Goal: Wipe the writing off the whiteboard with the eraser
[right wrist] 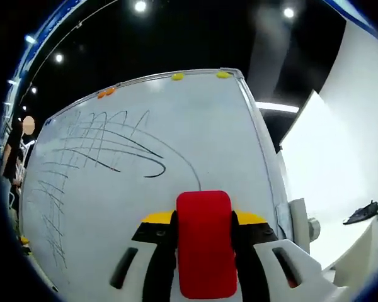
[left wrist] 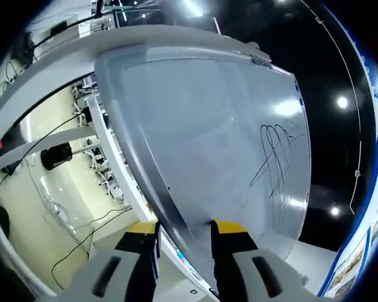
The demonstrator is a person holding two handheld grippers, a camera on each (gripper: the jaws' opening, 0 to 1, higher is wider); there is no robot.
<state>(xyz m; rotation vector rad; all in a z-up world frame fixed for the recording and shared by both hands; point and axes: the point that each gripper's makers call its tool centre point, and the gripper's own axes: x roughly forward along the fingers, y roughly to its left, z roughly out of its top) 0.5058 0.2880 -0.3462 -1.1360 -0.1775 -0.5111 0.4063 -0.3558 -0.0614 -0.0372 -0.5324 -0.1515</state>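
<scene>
The whiteboard (left wrist: 208, 126) stretches away from my left gripper (left wrist: 184, 236), whose jaws stand on either side of the board's grey frame edge and hold it. Black scribbles (left wrist: 274, 157) mark the board's far part. In the right gripper view the whiteboard (right wrist: 201, 119) faces me, with black looping lines (right wrist: 101, 145) across its left half and a bare right half. My right gripper (right wrist: 203, 217) is shut on a red eraser (right wrist: 203, 251), which is held close in front of the board's lower middle; I cannot tell if it touches.
Small orange (right wrist: 106, 92) and yellow magnets (right wrist: 176, 77) sit on the board's top frame. Desks with black cables (left wrist: 57, 157) lie beyond the board's edge. A white panel (right wrist: 340, 145) stands right of the board, with a black object (right wrist: 364, 212) on a ledge. A person (right wrist: 12, 157) stands far left.
</scene>
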